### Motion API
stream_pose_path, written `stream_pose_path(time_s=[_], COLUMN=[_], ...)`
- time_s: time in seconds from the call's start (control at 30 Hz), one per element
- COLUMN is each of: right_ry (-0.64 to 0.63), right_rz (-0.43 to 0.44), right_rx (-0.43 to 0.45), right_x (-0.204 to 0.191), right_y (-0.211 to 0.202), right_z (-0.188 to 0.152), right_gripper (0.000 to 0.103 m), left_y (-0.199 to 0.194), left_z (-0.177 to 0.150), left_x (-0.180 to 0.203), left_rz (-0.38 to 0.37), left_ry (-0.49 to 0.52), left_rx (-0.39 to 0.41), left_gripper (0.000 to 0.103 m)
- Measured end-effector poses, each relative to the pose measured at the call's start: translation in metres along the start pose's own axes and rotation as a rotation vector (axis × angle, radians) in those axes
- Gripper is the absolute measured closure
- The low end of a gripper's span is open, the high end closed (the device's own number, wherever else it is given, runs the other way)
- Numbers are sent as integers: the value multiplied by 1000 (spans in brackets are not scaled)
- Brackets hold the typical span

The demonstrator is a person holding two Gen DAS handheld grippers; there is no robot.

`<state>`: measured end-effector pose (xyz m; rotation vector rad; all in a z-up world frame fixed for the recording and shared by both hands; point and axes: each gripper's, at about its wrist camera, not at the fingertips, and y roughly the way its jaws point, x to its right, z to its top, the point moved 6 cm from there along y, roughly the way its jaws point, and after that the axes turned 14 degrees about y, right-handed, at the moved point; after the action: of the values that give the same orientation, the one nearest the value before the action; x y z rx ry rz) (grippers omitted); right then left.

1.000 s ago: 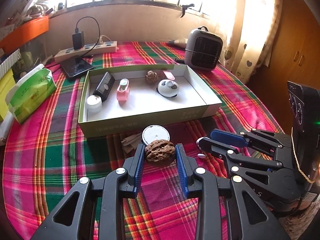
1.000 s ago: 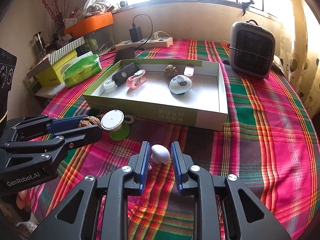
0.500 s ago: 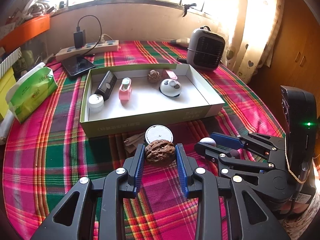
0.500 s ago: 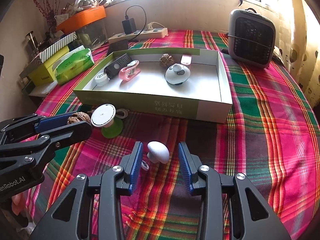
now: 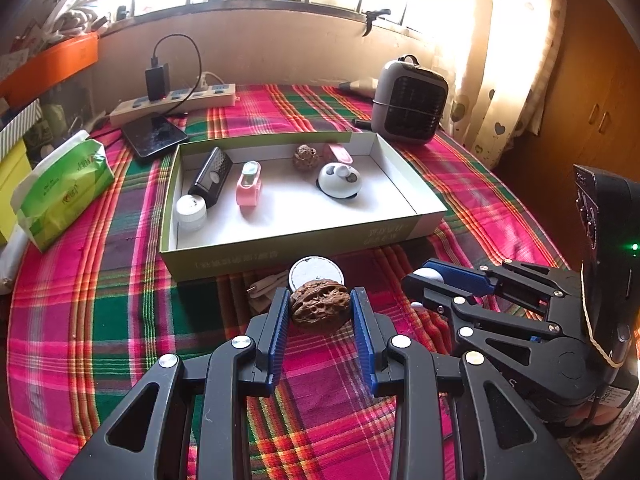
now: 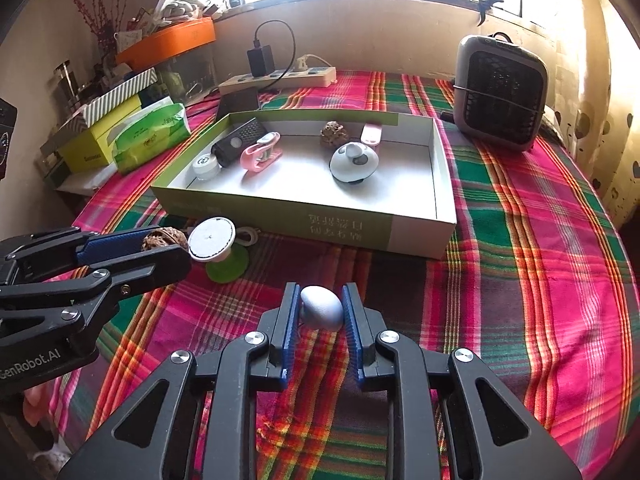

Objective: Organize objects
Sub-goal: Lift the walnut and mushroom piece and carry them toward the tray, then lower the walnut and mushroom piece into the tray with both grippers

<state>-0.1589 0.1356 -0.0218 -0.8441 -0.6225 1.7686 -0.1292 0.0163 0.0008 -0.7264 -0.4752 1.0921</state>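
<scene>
- Tabletop [image 6: 520,248]: covered by a pink, green and red plaid cloth; its near edge is cut off by both views.
- Box [image 6: 344,228]: shallow, green outside and white inside, lying flat mid-tabletop. The print on its front wall is too blurred to read.
- Heater [image 6: 500,96]: grey with a dark grille, standing beyond the box's far right corner. Window glare washes out everything above it.
- Tissue pack [image 5: 60,188]: green and white, left of the box, well apart from it.
- Left tongs [image 5: 320,312]: blue pads clamped on a walnut [image 5: 318,308], one pad against each side, just in front of the box's front wall. Whether the walnut rests on the cloth or is lifted clear cannot be told.
- Right tongs [image 6: 320,312]: jaws have just been closing and now press on a white egg-shaped piece [image 6: 322,306] between them, near the box's front wall. Its underside is hidden, as is a small part sticking out on its left.
- Inside the box: black grater-like item [image 5: 210,176], pink clip-like item [image 5: 249,184], white round gadget with knob [image 5: 339,179], white jar [image 5: 191,211], second walnut-like lump [image 5: 306,156] at the back wall, and a pink flat piece [image 5: 340,154] partly hidden behind the gadget.
- White disc on a green base [image 6: 212,238]: on the cloth just right of the left tongs in the right view; in the left view the walnut hides its lower part and the green base.
</scene>
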Motion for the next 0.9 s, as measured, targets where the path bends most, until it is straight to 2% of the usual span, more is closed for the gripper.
stream_pose_path(time_s=[0.43,0.9], right_ry=[5,23], right_rz=[17,4], right_rx=[36,72], right_x=[-4,4], right_y=[-8,-1], right_z=[19,53], right_gripper=[80,80], left_y=[0,22], left_z=[18,42], left_x=[-7,-17], left_rz=[-1,0], left_ry=[13,38], left_rx=[16,8], left_gripper=[74,74])
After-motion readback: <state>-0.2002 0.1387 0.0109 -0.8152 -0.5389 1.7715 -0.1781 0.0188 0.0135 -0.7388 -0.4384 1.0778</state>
